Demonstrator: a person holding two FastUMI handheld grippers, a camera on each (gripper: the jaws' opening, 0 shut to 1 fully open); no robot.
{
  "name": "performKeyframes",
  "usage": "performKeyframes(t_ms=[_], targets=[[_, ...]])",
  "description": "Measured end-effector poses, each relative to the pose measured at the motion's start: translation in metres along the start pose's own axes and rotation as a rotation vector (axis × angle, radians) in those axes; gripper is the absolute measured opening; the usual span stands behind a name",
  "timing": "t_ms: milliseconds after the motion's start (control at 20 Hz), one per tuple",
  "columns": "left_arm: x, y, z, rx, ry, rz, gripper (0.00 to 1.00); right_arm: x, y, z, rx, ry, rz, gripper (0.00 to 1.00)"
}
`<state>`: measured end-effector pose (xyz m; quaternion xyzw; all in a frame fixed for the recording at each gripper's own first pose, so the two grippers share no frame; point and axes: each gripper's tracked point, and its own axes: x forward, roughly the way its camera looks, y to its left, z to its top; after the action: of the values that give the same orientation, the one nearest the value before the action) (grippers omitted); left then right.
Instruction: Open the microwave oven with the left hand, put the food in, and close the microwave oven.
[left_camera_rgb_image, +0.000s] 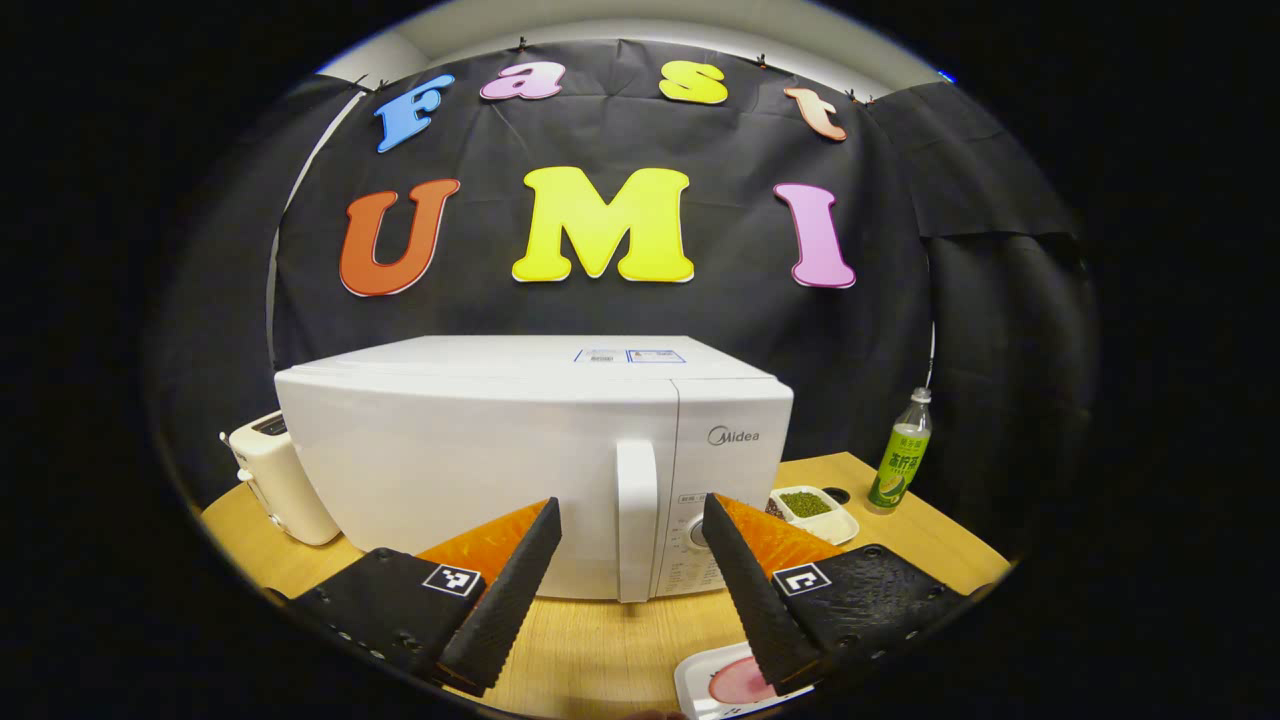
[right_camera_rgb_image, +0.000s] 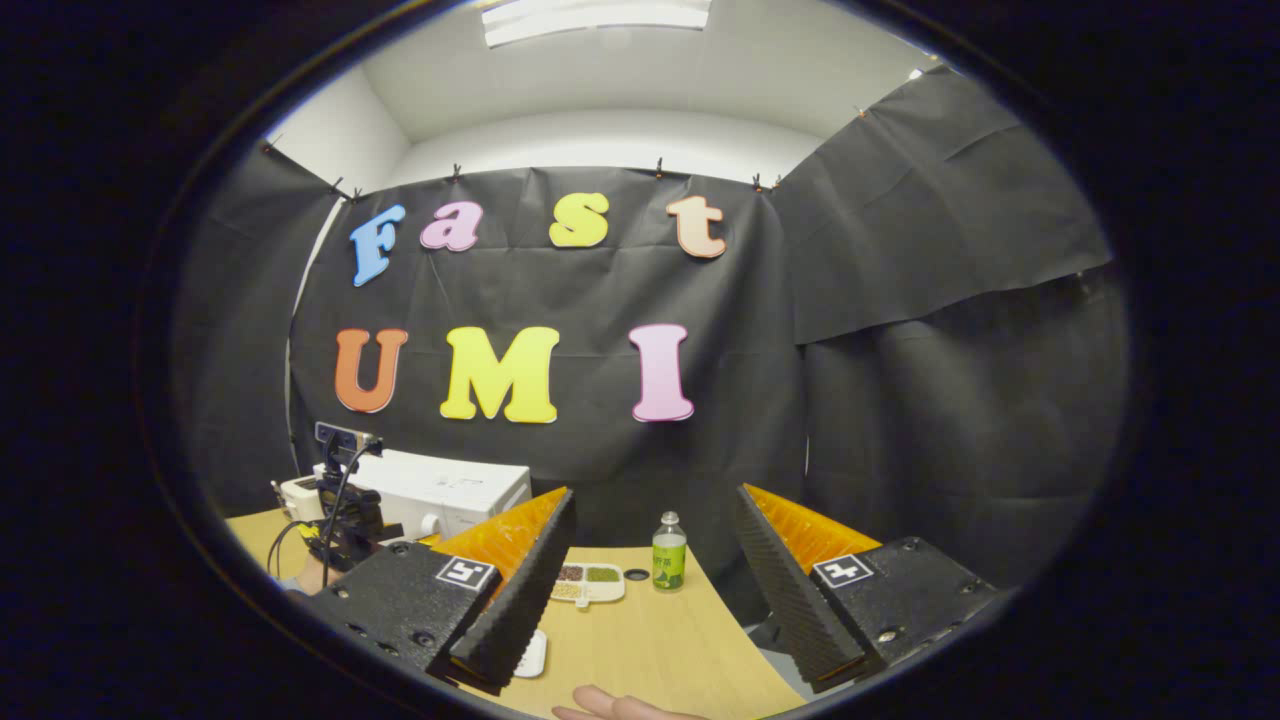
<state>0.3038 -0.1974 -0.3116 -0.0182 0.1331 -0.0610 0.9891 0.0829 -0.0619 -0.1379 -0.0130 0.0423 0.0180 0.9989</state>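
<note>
Both claws gape empty: left claw (left_camera_rgb_image: 632, 540) faces the shut white microwave oven (left_camera_rgb_image: 540, 460), cream toaster (left_camera_rgb_image: 275, 480) beside; right claw (right_camera_rgb_image: 655, 560) faces a green drink bottle (right_camera_rgb_image: 668, 553).

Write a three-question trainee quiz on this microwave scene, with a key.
1. True or false: the microwave door is shut.
2. The left gripper lines up with which part? A) door handle B) toaster C) bottle
3. Fill in: the food sits on a white ____ near the table's front edge.

Key: 1 true; 2 A; 3 plate.
</note>
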Motion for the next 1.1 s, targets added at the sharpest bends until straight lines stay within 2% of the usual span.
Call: performKeyframes(t_ms=[150,200,250,300,350,400,450,500,550,850,950,1000,1050,1100], targets=[[0.023,0.000,-0.019,-0.003,0.020,0.005,0.89,0.002,0.004,-0.016,-0.021,0.008,0.019,0.91],[0.028,-0.003,-0.022,-0.020,0.018,-0.017,0.93,0.003,0.004,-0.021,-0.017,0.020,0.022,1.00],[0.034,-0.004,-0.025,-0.044,0.018,-0.028,0.78,0.005,0.004,-0.027,-0.015,0.029,0.025,1.00],[0.031,-0.002,-0.021,-0.056,-0.007,-0.021,0.73,0.005,0.005,-0.030,-0.016,0.035,0.031,0.92],[0.034,-0.002,-0.020,-0.066,-0.029,-0.023,0.73,0.006,0.004,-0.031,-0.017,0.030,0.034,1.00],[0.035,0.002,-0.023,-0.054,-0.030,-0.007,0.69,0.007,0.002,-0.029,-0.019,0.019,0.033,0.92],[0.034,0.008,-0.025,-0.032,-0.039,0.021,0.57,0.009,0.001,-0.030,-0.019,0.010,0.031,1.00],[0.035,0.008,-0.023,-0.015,-0.063,0.027,0.53,0.009,0.001,-0.032,-0.013,0.010,0.036,1.00],[0.035,0.009,-0.024,0.000,-0.064,0.031,0.56,0.010,0.003,-0.036,-0.002,0.014,0.044,1.00],[0.031,0.007,-0.024,0.003,-0.063,0.032,0.55,0.015,-0.002,-0.051,0.029,0.040,0.056,1.00],[0.035,0.002,-0.026,-0.027,-0.048,0.017,0.54,0.015,-0.003,-0.056,0.036,0.052,0.057,1.00],[0.037,-0.003,-0.028,-0.058,-0.039,0.004,0.52,0.016,-0.004,-0.057,0.038,0.056,0.055,0.92],[0.037,-0.003,-0.028,-0.059,-0.027,0.008,0.31,0.016,-0.005,-0.058,0.039,0.058,0.053,0.92],[0.033,-0.003,-0.030,-0.035,-0.015,0.013,0.29,0.015,-0.007,-0.059,0.039,0.058,0.050,0.92]])
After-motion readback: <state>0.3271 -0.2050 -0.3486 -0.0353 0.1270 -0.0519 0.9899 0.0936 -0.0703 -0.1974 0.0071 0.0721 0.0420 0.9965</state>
